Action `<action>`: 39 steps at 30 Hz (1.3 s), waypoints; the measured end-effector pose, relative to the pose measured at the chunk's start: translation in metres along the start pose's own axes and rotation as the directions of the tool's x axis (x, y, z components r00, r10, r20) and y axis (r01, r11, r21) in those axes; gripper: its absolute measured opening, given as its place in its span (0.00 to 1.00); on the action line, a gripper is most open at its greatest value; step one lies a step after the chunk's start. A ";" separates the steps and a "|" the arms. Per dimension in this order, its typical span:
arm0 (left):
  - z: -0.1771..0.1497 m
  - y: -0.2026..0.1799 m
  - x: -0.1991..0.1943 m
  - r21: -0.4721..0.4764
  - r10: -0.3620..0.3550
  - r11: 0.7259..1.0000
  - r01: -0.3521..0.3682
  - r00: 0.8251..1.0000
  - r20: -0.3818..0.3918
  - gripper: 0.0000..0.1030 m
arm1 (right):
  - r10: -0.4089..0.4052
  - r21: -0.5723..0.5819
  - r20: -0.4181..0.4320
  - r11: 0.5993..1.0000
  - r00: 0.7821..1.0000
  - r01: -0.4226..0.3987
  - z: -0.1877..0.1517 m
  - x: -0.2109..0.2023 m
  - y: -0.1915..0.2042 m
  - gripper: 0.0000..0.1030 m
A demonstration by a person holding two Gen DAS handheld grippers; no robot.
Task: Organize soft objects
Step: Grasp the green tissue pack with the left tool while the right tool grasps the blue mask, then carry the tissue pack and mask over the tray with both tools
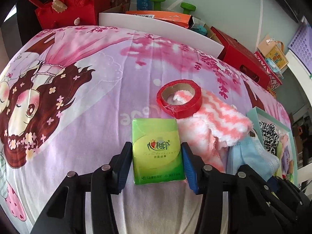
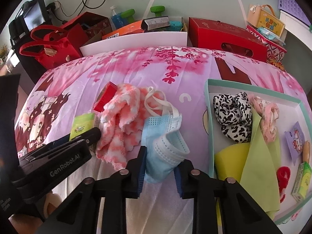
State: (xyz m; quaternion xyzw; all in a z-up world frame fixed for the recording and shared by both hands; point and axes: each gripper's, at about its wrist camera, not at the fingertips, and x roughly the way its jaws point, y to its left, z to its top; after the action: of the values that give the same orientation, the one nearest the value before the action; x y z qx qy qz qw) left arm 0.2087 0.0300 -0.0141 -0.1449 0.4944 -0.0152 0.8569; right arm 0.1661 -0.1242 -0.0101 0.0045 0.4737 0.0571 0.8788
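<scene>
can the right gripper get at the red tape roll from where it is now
Probably not directly: the right gripper already brackets the blue face mask, and the pink fuzzy cloth lies against the red tape roll.

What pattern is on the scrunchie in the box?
Black-and-white animal print on the scrunchie; clearest in the right wrist view.

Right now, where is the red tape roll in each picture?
Left wrist view: the tape roll sits just right of centre, lying on the edge of the pink sock, beyond the green tissue pack.
Right wrist view: the tape roll is left of centre, tilted, half tucked under the sock.
Shared landmark: the blue mask lies right of the sock in both.
</scene>
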 end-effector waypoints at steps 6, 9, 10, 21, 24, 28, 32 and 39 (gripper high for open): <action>0.001 0.005 -0.003 -0.042 -0.025 0.999 0.025 1.000 0.005 0.49 | 0.013 0.001 0.016 1.000 1.000 -0.013 -0.001 -0.005 0.002 0.16; 0.001 0.005 -0.006 -0.047 -0.022 0.999 0.023 1.000 0.015 0.49 | 0.026 0.007 0.024 1.000 0.999 -0.026 0.000 -0.008 0.002 0.13; 0.002 0.005 -0.007 -0.048 -0.023 0.999 0.024 1.000 0.020 0.49 | 0.026 0.008 0.027 1.000 0.999 -0.026 0.000 -0.009 0.002 0.12; 0.007 0.006 -0.042 -0.045 -0.040 0.998 0.046 0.992 0.122 0.49 | 0.065 0.032 0.103 0.997 0.993 -0.069 0.006 -0.033 -0.005 0.10; 0.010 -0.001 -0.057 -0.023 -0.055 0.998 0.059 0.985 0.163 0.49 | 0.065 0.039 0.142 0.997 0.988 -0.071 0.008 -0.047 -0.009 0.10; 0.013 -0.015 -0.072 0.015 -0.080 0.997 0.079 0.976 0.202 0.49 | 0.058 0.052 0.182 0.996 0.982 -0.069 0.009 -0.061 -0.014 0.10; 0.013 -0.030 -0.083 0.058 -0.109 0.993 0.098 0.968 0.227 0.49 | 0.032 0.072 0.225 0.996 0.974 -0.050 0.010 -0.077 -0.024 0.10; 0.008 -0.066 -0.085 0.149 -0.163 0.980 0.132 0.963 0.217 0.49 | -0.084 0.147 0.256 0.988 0.963 0.047 0.011 -0.091 -0.060 0.10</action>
State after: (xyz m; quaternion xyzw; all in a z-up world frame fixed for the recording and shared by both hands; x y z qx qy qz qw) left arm 0.1798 -0.0170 0.0791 -0.1246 0.3785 -0.0954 0.9122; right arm 0.1317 -0.1928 0.0678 0.0578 0.3565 -0.0063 0.9325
